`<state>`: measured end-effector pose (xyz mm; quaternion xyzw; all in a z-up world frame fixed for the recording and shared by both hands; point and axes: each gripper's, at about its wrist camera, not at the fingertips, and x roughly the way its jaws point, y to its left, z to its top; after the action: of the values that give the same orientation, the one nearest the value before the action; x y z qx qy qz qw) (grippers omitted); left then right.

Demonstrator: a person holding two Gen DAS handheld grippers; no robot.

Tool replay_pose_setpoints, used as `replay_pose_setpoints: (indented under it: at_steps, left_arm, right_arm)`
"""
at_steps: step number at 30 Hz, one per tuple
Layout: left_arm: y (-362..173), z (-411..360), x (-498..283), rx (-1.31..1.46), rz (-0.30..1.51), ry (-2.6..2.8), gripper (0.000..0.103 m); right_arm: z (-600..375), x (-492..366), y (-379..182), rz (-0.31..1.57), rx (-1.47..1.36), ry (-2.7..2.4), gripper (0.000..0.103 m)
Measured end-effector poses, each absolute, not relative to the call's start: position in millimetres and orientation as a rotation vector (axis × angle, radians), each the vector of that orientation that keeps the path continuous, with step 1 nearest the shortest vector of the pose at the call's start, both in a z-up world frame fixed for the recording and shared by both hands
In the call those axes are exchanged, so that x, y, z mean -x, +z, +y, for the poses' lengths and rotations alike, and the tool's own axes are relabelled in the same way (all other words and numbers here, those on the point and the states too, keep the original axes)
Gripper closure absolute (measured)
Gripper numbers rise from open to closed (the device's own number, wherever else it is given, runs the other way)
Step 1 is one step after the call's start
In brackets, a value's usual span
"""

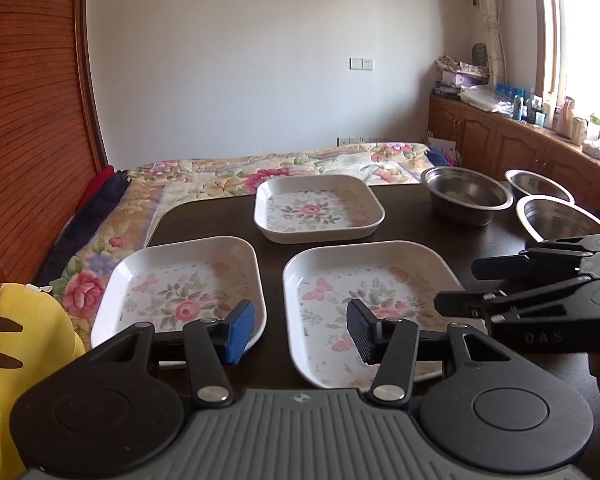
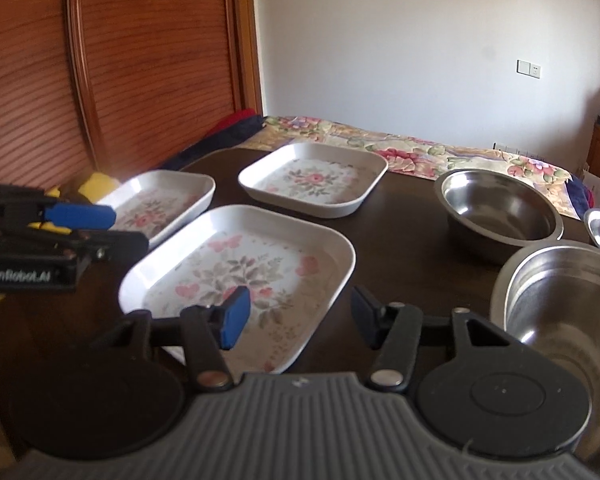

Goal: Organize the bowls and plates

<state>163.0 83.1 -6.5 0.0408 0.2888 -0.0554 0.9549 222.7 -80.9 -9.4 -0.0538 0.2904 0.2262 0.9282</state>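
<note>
left gripper (image 1: 300,330) wide, empty | right gripper (image 2: 296,318) wide, empty | near plate (image 2: 236,276) by table (image 2: 400,216) edge

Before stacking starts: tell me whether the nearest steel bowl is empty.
Empty. The right wrist view looks into the nearest steel bowl and shows only bare shiny metal inside.

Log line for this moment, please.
left gripper open, empty | right gripper open, empty | three floral plates unstacked | three steel bowls unstacked
</note>
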Motion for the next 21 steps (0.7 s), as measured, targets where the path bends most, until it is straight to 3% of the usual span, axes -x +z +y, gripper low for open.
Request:
replay_pose_setpoints:
  at_steps: [2,14,21]
  left_arm:
    - [-8,83,-166,-0.091,0.598,-0.122,0.056]
    - [-11,82,-184,-0.11,0.625,-0.182,0.062]
    - [-14,86,-193,-0.11,0.639,-0.185,0.069]
  right_arm:
    - [-79,-223,-10,0.597,0.129,0.467,0.048]
    - [-74,-228,-17,0.64,0.165,0.471,0.058]
    - [-75,-230,-20,0.646,0.189,0.465,0.072]
